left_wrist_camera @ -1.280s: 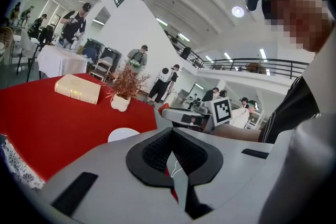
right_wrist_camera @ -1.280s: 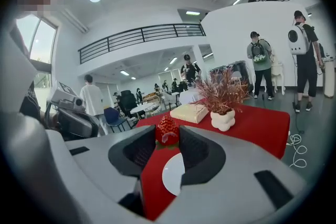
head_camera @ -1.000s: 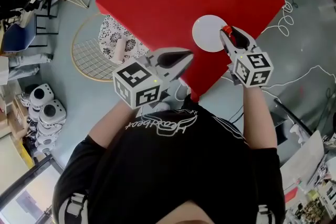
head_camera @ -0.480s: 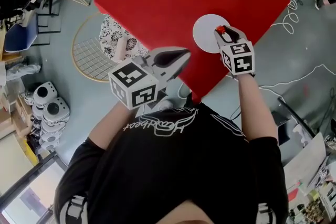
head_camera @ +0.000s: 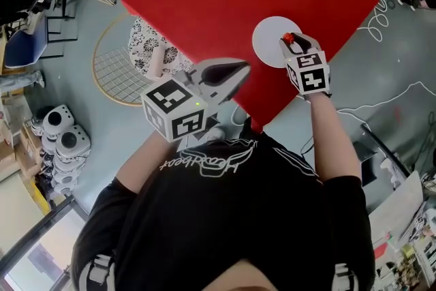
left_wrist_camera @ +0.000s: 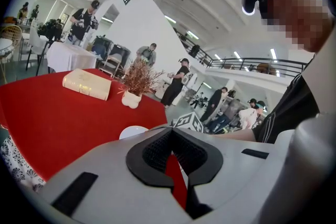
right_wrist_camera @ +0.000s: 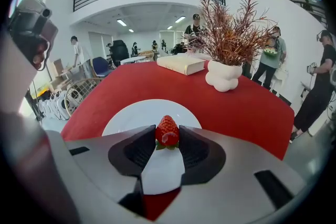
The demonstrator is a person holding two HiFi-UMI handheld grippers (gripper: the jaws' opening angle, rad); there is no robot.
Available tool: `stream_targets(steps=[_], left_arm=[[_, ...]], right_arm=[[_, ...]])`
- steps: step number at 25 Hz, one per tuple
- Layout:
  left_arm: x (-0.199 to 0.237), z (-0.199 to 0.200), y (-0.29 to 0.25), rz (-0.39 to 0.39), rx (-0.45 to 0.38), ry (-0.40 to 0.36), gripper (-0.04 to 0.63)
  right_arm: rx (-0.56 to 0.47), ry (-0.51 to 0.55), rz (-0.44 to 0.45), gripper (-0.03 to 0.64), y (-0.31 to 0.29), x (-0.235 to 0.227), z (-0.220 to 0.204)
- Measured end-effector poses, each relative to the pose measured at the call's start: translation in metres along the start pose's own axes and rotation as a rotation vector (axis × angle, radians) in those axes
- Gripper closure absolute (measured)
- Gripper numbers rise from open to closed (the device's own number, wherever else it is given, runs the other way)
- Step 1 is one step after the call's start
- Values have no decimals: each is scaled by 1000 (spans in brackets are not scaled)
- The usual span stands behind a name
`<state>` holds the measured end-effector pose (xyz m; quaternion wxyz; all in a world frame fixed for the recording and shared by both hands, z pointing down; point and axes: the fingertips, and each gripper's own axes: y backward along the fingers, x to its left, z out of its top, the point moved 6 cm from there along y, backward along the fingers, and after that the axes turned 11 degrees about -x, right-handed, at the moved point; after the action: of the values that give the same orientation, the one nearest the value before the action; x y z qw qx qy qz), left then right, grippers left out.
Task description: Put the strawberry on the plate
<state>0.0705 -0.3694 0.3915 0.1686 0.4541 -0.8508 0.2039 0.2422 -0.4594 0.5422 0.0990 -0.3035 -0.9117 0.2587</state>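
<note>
My right gripper [right_wrist_camera: 167, 137] is shut on a red strawberry [right_wrist_camera: 167, 131], held by its sides between the black pads, tip upward. It hangs over the near edge of a round white plate [right_wrist_camera: 134, 115] on the red table. From the head camera the strawberry [head_camera: 289, 38] shows as a red dot at the jaw tips, over the right edge of the plate [head_camera: 270, 39]. My left gripper [head_camera: 235, 71] is held over the table's near edge, left of the plate, jaws shut with nothing between them [left_wrist_camera: 170, 136].
A white vase with reddish dried twigs [right_wrist_camera: 224, 73] and a cream book [right_wrist_camera: 181, 64] stand at the far side of the red table [head_camera: 204, 3]. A wire chair with a patterned cushion [head_camera: 139, 54] sits left of the table. People stand around the hall.
My right gripper has moved forward and a little left with the strawberry, from the table's near right edge to over the plate's rim. The left gripper has barely moved.
</note>
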Motion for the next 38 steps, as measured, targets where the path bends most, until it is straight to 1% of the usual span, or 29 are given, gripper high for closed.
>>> stream_targets(steps=[3, 10, 17, 27, 30, 35, 38], left_arm=[[-1, 3, 0, -9, -9, -1, 589], [2, 1, 5, -8, -10, 5, 589], [3, -2, 8, -10, -14, 10, 589], [6, -4, 12, -9, -12, 8, 589], [5, -6, 12, -11, -7, 6, 589], [0, -6, 14, -22, 5, 0, 589], [-5, -5, 16, -38, 4, -9, 589]], right_arm=[[16, -3, -1, 483, -1, 1, -3], [20, -21, -9, 483, 0, 2, -5], [27, 5, -29, 483, 1, 3, -5], [27, -13, -34, 482, 3, 4, -4], [24, -17, -40, 456, 5, 4, -6], [-14, -30, -64, 436, 15, 5, 1], [-61, -45, -91, 433, 29, 4, 13]])
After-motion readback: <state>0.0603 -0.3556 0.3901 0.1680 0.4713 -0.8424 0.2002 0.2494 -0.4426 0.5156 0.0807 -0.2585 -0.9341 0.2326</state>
